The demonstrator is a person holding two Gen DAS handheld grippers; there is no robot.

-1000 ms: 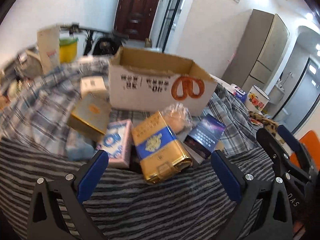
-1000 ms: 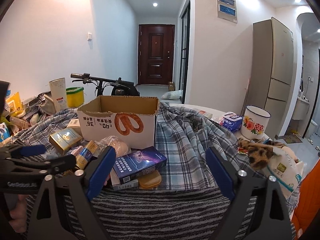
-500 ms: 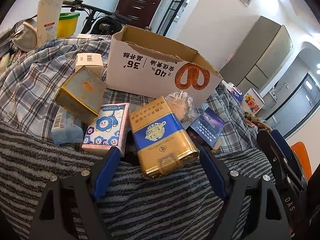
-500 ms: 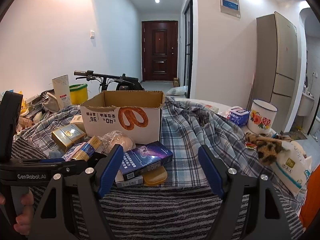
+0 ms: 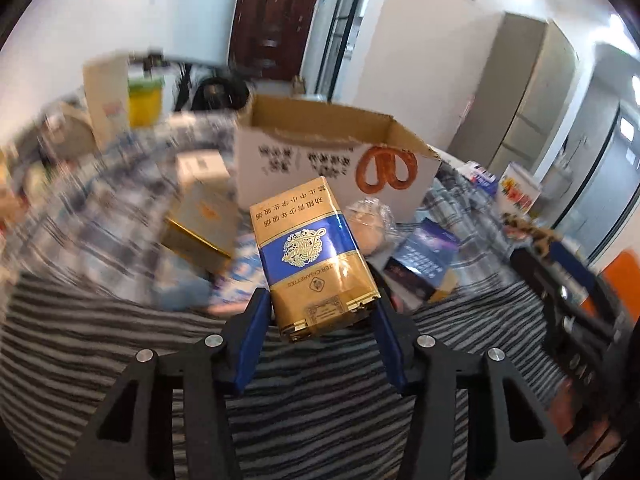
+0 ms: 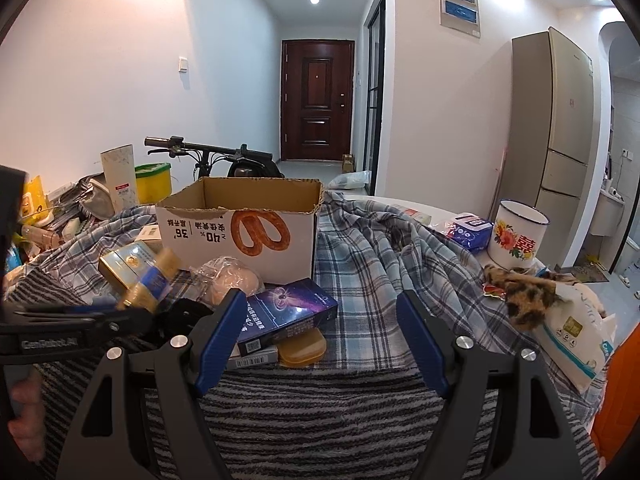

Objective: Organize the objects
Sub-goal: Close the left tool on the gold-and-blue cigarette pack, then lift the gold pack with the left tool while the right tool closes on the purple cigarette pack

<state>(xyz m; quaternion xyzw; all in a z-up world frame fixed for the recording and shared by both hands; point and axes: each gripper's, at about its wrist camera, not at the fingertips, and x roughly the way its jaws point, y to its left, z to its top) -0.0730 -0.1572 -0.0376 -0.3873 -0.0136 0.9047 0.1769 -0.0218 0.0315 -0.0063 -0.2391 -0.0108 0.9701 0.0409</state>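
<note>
The left hand-held gripper (image 5: 320, 330) is closing on the gold and blue pack (image 5: 314, 258), with its blue pads at the near end. The pack sits just in front of the cardboard box (image 5: 332, 168). Picking up is the step. Next, I think, lift it over the box's near wall. The right hand-held gripper (image 6: 320, 340) waits open and empty.

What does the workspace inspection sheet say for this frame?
Surface: striped cloth in front, plaid cloth behind.
Job's things: gold-and-blue pack lifted; open carton behind; purple box, gold box.
Clutter: mug, bagged bun, white bag.
Grippers: left tongs closing on the pack, pads at its sides; right tongs open, nothing between them.
Cables: nothing seen.
Surroundings: door, fridge, bicycle.
</note>
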